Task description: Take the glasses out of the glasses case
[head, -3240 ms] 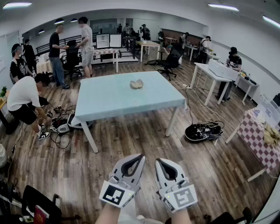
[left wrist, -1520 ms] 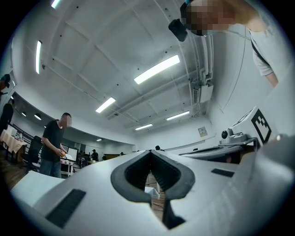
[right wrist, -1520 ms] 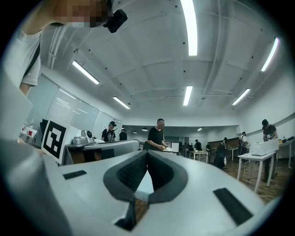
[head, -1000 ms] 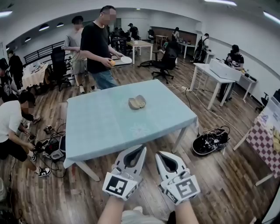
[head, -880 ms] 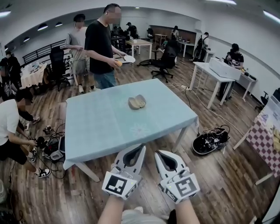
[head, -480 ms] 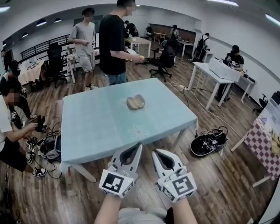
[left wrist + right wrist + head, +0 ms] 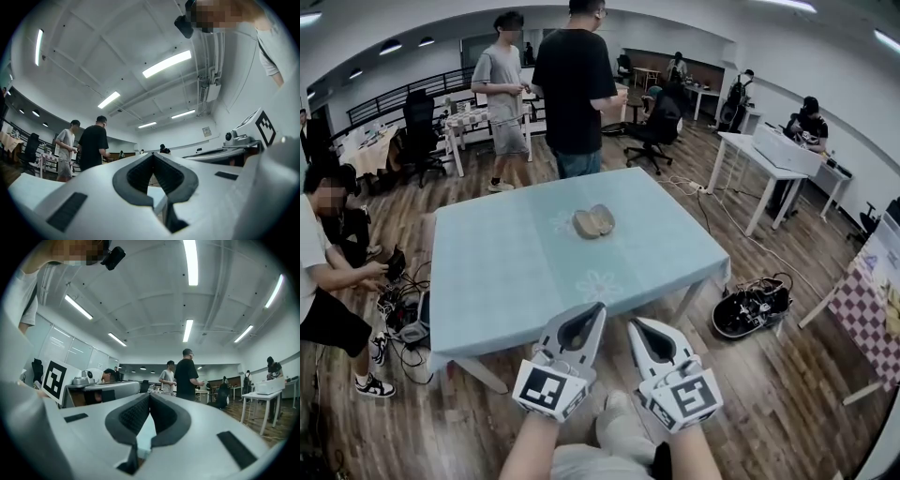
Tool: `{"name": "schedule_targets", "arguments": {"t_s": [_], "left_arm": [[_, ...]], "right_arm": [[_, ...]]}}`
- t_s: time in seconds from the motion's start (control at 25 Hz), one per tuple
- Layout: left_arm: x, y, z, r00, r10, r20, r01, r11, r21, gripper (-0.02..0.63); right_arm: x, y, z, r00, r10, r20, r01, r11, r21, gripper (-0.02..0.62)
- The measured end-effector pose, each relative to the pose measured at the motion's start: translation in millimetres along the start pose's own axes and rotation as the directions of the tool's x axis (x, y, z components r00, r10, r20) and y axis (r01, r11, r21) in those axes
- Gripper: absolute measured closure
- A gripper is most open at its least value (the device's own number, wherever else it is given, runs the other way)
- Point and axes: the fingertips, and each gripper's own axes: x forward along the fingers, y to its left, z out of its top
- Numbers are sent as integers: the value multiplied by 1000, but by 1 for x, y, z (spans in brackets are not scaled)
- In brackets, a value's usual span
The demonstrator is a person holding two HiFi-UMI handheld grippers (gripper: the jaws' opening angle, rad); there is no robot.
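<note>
Holding two claws side by side low in the head view, we record the left claw (image 7: 596, 309) with its jaws pressed together on nothing and the right claw (image 7: 634, 324) likewise closed and empty, their tips showing by the near edge of the bench (image 7: 497, 281). Beyond them we note the glasses case (image 7: 593, 221) lying near the middle of the pale blue bench top, well apart from either claw. Further out, a person in a black shirt (image 7: 574, 84) stands at the far edge.
</note>
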Motion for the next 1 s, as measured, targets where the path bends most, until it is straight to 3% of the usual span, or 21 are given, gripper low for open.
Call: {"name": "schedule_targets", "arguments": {"t_s": [1.0], "left_arm": [[57, 59, -33, 997, 61, -37, -61, 998, 3, 598]], "right_arm": [[77, -58, -21, 999, 44, 11, -44, 998, 48, 592]]}}
